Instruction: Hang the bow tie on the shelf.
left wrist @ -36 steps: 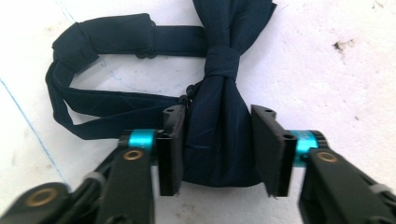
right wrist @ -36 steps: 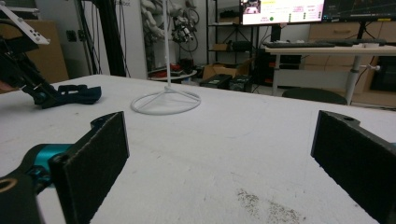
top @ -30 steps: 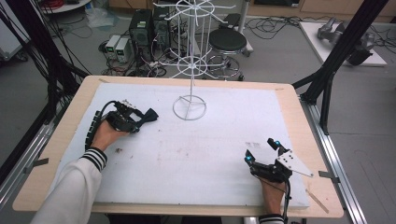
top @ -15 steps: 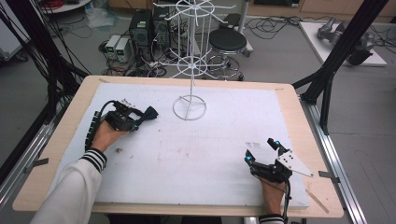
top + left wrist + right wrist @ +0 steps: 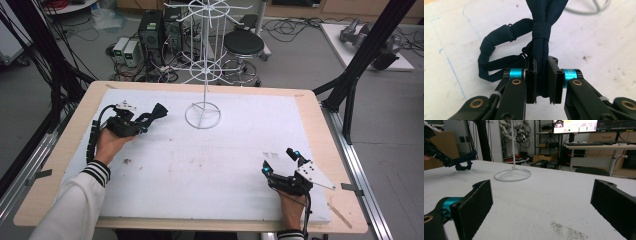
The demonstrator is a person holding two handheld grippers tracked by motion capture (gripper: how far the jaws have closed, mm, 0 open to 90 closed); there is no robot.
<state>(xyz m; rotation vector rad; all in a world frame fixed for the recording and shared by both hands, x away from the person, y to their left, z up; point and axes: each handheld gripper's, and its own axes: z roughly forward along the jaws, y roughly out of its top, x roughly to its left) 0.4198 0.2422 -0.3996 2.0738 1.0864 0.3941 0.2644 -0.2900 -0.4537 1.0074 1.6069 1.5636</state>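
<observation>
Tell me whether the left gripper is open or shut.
Shut on the dark fabric strap: in the left gripper view, the left gripper has both jaws pressed against the knotted strap between them.

Right gripper (image 5: 541, 202) fingers spread wide over the table (image 5: 544, 195); white stand (image 5: 512, 173) ahead

A dark navy fabric strap (image 5: 541, 30), bunched and knotted, is pinched between the jaws of the left claw (image 5: 543, 82) at the counter's far-left part. Its looped, twisted end (image 5: 496, 62) is seen lying on the white counter (image 5: 210, 165) beside the claw. A white wire rack (image 5: 202, 75) stands upright on its ring base near the far edge.
</observation>
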